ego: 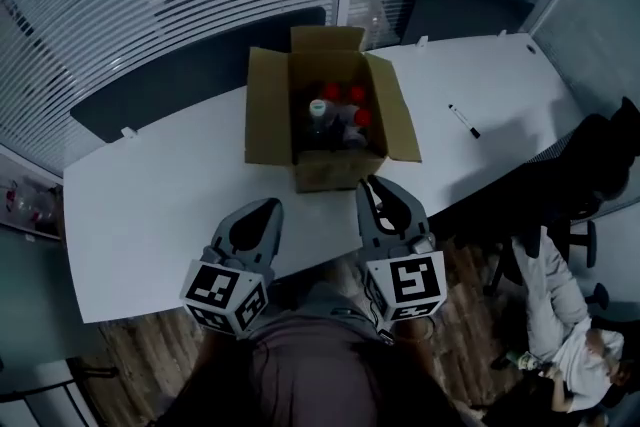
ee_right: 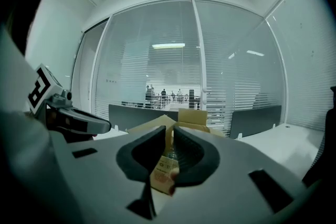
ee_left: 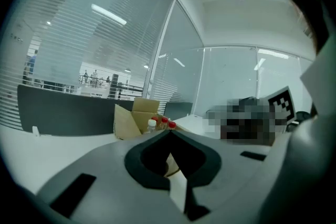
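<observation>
An open cardboard box [ego: 265, 110] stands on the white table [ego: 150, 215], holding several bottles with red caps [ego: 345, 95] and one with a white cap [ego: 318, 107]. My left gripper [ego: 268, 207] hovers at the table's near edge, left of the box's front, its jaws shut with nothing between them [ee_left: 169, 131]; the box [ee_left: 128, 120] shows just beyond its tip. My right gripper [ego: 372, 185] sits close to the box's near right corner. Its jaws stand a narrow slit apart [ee_right: 169, 131], empty, with the box [ee_right: 191, 116] and its paper label [ee_right: 163, 178] seen through the gap.
A black marker [ego: 463, 120] lies on the table right of the box. Dark partition panels [ego: 180, 75] line the table's far edge, with glass walls and blinds behind. A person [ego: 560, 335] sits on the floor at lower right by a black office chair [ego: 590, 165].
</observation>
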{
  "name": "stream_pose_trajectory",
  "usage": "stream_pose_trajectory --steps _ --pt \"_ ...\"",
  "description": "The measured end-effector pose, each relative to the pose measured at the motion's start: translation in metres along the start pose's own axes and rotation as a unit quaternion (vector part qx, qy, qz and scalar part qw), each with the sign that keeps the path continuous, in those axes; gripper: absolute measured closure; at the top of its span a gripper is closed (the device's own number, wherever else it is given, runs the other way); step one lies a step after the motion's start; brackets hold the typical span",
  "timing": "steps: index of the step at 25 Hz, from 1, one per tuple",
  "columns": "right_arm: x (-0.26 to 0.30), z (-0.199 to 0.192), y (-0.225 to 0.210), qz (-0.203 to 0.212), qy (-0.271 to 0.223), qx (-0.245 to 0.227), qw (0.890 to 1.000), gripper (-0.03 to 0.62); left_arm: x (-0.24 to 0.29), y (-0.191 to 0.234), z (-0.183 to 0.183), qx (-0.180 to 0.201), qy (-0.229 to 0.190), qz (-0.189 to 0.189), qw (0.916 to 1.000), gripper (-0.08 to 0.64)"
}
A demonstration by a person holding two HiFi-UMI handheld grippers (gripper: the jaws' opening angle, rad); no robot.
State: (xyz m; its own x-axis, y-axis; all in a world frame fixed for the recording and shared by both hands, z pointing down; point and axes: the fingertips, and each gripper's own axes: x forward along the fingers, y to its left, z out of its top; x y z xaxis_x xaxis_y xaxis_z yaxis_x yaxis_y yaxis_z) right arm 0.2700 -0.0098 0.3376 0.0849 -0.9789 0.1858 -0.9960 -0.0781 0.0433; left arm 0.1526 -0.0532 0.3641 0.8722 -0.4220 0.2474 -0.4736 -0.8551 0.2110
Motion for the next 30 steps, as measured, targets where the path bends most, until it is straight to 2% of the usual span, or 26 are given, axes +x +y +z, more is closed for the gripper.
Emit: stream_pose_trajectory --steps 3,8,20,30 --pt "0.018 -0.003 -0.014 0.010 0.019 -0.002 1.000 0.517 0.009 0.008 0.002 -0.005 -0.001 0.014 0.9999 0.552" --pt "0.047 0.000 -0.033 0.006 0.012 -0.006 1.000 0.501 0.015 0.026 0.012 -0.008 0.002 0.031 0.9995 0.552" --pt "0.107 -0.017 -0.056 -0.035 0.067 0.001 0.997 0.468 0.030 0.088 0.021 0.010 0.016 0.016 0.9997 0.552" --pt "0.147 -0.046 -0.080 -0.057 0.139 0.002 0.989 0.418 0.042 0.119 0.018 -0.005 0.040 0.017 0.9990 0.552"
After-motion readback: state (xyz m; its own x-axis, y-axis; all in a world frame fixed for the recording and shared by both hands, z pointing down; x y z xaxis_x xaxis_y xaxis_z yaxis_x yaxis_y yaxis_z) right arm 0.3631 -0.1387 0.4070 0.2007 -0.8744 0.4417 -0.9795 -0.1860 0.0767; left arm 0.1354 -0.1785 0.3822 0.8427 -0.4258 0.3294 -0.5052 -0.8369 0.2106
